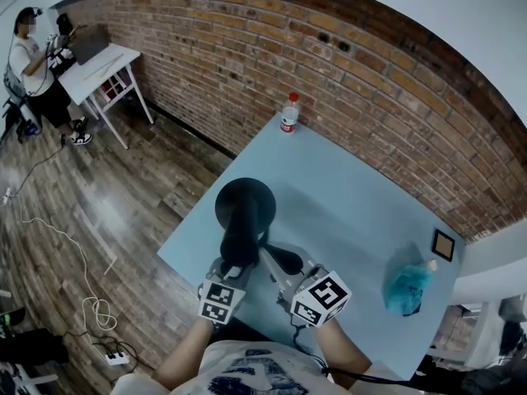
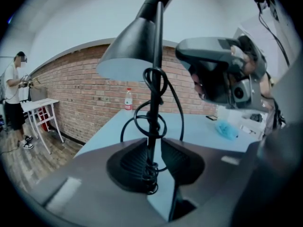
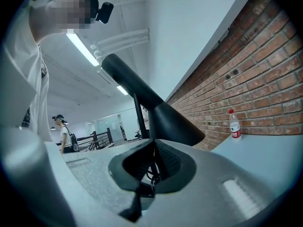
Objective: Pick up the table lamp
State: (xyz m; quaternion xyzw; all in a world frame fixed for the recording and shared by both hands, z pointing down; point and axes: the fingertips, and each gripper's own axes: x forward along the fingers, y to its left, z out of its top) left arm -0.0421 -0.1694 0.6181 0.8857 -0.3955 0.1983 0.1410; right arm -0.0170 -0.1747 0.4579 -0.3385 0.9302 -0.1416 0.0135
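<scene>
Down at the table's [image 1: 354,196] near left edge, the left gripper [image 2: 154,156] is clamped on the table lamp's [image 2: 128,56] thin stem, with the cord wound round it. It's all black with a cone shade. The right gripper [image 3: 152,167] pinches the stem too. Grab looks done, and I can't tell if the base is clear yet.
</scene>
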